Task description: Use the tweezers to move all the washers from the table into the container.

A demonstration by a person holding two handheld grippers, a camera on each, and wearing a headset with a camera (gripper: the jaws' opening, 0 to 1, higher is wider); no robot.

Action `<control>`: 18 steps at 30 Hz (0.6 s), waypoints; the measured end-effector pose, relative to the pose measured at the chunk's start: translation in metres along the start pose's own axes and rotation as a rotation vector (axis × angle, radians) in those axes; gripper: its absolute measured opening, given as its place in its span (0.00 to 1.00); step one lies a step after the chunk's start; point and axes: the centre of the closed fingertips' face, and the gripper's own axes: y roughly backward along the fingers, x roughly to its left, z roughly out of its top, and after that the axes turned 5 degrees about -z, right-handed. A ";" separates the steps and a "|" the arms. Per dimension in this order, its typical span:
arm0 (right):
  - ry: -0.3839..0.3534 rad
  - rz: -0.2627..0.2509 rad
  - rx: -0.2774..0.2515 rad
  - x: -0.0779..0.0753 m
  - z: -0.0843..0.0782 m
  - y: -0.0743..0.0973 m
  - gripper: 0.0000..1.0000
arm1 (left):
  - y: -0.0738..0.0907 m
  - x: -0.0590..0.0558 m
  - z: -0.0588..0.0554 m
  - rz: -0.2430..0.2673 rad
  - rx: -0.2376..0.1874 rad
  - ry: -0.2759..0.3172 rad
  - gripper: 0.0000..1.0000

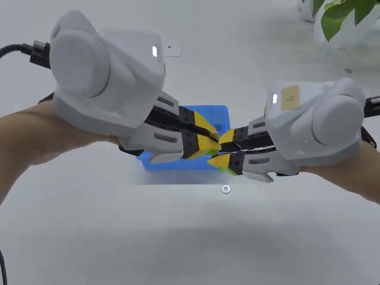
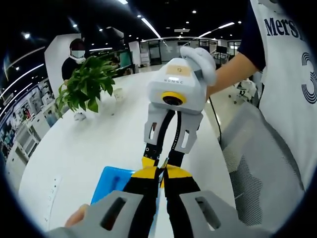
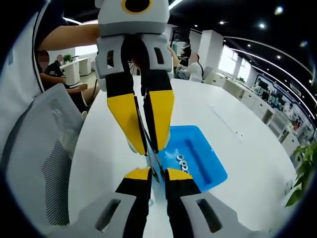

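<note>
One small metal washer [image 1: 225, 189] lies on the white table just in front of the blue container [image 1: 214, 116]. Above the container my left gripper [image 1: 211, 139] and right gripper [image 1: 222, 153] meet tip to tip. In the right gripper view a thin metal strip, the tweezers [image 3: 153, 163], runs from the left gripper [image 3: 147, 144] into my right gripper [image 3: 157, 173]; both pairs of jaws stand closed on it. The blue container [image 3: 208, 168] holds several washers [image 3: 181, 158]. The left gripper view has its own jaws [image 2: 159, 174] pressed together under the right gripper [image 2: 159, 159], with the container [image 2: 111, 183] at the lower left.
A potted plant [image 1: 344, 15] stands at the far right of the table [image 1: 178, 237]; it appears as the plant [image 2: 86, 87] in the left gripper view. A mesh chair [image 3: 44, 158] sits beside the table. A person [image 2: 77, 54] is in the background.
</note>
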 end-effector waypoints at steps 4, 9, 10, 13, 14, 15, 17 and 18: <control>-0.016 0.012 0.008 0.012 -0.009 0.003 0.12 | -0.006 -0.013 -0.002 -0.015 0.000 0.011 0.08; -0.028 0.023 0.028 0.021 -0.021 0.001 0.12 | -0.015 -0.023 -0.009 -0.031 0.001 0.032 0.08; -0.031 0.024 0.031 0.022 -0.023 0.001 0.12 | -0.017 -0.024 -0.010 -0.033 -0.001 0.035 0.08; -0.043 0.029 0.040 0.024 -0.029 0.000 0.12 | -0.022 -0.026 -0.013 -0.041 -0.004 0.050 0.08; -0.049 0.030 0.038 0.024 -0.030 0.000 0.12 | -0.022 -0.026 -0.013 -0.042 -0.004 0.051 0.08; -0.056 0.030 0.036 0.023 -0.031 0.000 0.12 | -0.023 -0.026 -0.013 -0.043 -0.003 0.052 0.08; -0.065 0.024 0.035 0.021 -0.033 0.000 0.12 | -0.025 -0.024 -0.013 -0.041 -0.005 0.059 0.08; -0.069 0.022 0.037 0.020 -0.034 0.000 0.12 | -0.026 -0.022 -0.014 -0.040 -0.008 0.065 0.08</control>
